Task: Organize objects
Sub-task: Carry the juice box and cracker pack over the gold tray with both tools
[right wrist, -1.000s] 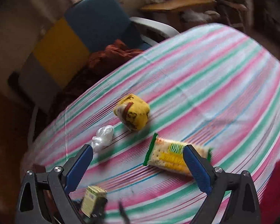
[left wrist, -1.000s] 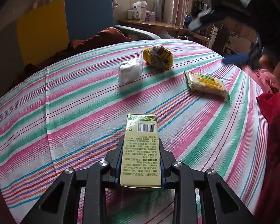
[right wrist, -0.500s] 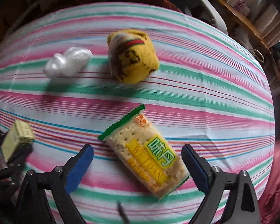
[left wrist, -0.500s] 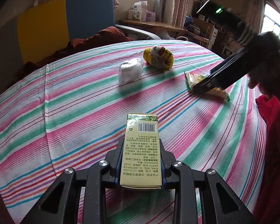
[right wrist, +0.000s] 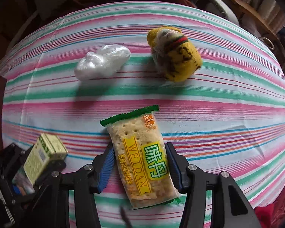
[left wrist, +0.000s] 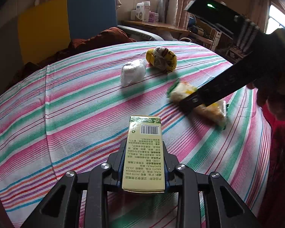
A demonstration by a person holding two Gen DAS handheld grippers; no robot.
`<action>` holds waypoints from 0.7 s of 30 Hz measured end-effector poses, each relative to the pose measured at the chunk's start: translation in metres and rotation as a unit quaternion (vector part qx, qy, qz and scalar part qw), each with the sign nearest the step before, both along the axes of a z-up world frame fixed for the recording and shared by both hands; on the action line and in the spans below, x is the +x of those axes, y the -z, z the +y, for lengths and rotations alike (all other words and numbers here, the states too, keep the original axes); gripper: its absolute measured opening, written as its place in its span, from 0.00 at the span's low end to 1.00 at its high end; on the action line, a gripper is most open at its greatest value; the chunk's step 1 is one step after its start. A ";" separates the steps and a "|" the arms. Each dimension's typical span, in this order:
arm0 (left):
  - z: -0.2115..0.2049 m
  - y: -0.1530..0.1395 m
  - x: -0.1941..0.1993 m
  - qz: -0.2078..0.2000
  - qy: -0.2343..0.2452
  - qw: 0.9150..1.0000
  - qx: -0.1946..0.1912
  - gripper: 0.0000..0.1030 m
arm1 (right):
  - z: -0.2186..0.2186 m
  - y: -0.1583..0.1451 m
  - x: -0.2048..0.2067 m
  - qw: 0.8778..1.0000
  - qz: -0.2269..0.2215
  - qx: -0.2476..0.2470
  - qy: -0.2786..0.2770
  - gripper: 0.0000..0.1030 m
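My left gripper (left wrist: 144, 157) is shut on a pale green carton (left wrist: 144, 155) and holds it over the striped tablecloth (left wrist: 76, 114); the carton also shows in the right wrist view (right wrist: 41, 155). My right gripper (right wrist: 139, 163) has closed onto a cracker packet (right wrist: 142, 157) lying on the cloth, with both blue pads against its long sides. The packet looks blurred in the left wrist view (left wrist: 197, 102). A white plastic bundle (right wrist: 102, 62) and a yellow knitted bundle (right wrist: 172, 55) lie farther back.
A blue and yellow chair (left wrist: 66, 26) with dark red cloth stands behind the table. A wooden shelf with boxes (left wrist: 144, 13) is at the back. The table edge curves away on the right (left wrist: 264, 152).
My right gripper has dropped down over the cracker packet and its jaws have closed in on the packet's sides. The packet has shifted on the cloth. My left gripper has held still with the carton.
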State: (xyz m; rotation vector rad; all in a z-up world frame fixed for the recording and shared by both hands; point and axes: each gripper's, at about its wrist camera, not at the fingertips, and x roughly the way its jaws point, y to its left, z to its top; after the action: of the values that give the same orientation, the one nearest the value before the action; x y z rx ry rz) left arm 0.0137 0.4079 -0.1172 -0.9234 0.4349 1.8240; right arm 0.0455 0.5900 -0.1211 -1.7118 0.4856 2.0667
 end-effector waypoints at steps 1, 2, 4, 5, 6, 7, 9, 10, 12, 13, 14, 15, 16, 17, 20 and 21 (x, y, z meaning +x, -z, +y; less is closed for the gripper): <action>0.000 0.000 0.000 0.000 0.000 1.000 0.000 0.30 | 0.000 0.001 0.002 1.000 0.007 0.001 0.015 0.52; -0.001 0.000 0.000 0.000 0.000 1.000 0.000 0.30 | 0.000 0.002 0.005 1.000 0.012 0.002 0.020 0.52; -0.001 0.000 0.000 0.000 0.000 1.000 0.000 0.30 | 0.001 0.002 0.011 0.999 0.022 -0.005 0.030 0.52; -0.001 0.000 0.000 0.000 0.000 1.000 0.000 0.30 | 0.002 0.003 0.013 0.999 0.024 -0.009 0.033 0.52; -0.001 0.000 0.000 0.000 0.000 1.000 0.000 0.30 | 0.003 0.005 0.014 0.999 0.026 -0.011 0.035 0.53; -0.001 0.000 -0.001 -0.002 0.000 1.000 0.001 0.30 | 0.003 0.005 0.015 0.999 0.026 -0.011 0.034 0.53; -0.002 -0.001 -0.001 -0.001 0.000 1.000 0.001 0.31 | 0.001 0.006 0.017 0.999 0.024 -0.007 0.032 0.53; -0.002 -0.001 0.000 0.001 0.000 1.000 0.000 0.31 | 0.000 0.006 0.018 0.999 0.024 -0.004 0.031 0.53; -0.002 -0.001 0.000 0.003 0.000 1.000 -0.001 0.31 | -0.001 0.007 0.020 0.999 0.026 0.001 0.030 0.53; -0.002 -0.002 0.000 0.004 0.000 1.000 -0.001 0.31 | -0.001 0.007 0.021 0.999 0.028 0.003 0.028 0.52; -0.001 -0.002 0.000 0.004 0.000 1.000 -0.001 0.31 | -0.002 0.007 0.022 0.999 0.029 0.007 0.027 0.51; 0.000 -0.002 0.001 0.005 0.000 1.000 -0.002 0.30 | -0.002 0.007 0.023 0.999 0.031 0.010 0.027 0.49; 0.000 -0.002 0.002 0.008 0.000 1.000 -0.002 0.30 | -0.005 0.006 0.024 0.999 0.033 0.014 0.025 0.49; 0.001 -0.002 0.003 0.010 0.000 1.000 -0.003 0.30 | -0.005 0.006 0.021 0.999 0.036 0.015 0.024 0.49; 0.002 -0.003 0.005 0.015 0.000 1.000 -0.005 0.30 | -0.007 0.005 0.023 0.999 0.045 0.015 0.019 0.49; 0.002 -0.003 0.005 0.016 0.000 1.000 -0.006 0.30 | -0.008 0.005 0.022 0.999 0.047 0.014 0.016 0.49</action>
State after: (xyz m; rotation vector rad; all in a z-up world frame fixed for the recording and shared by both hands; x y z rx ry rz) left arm 0.0185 0.4104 -0.1145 -0.9024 0.4662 1.8407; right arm 0.0679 0.5822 -0.1263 -1.5864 0.5060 2.1278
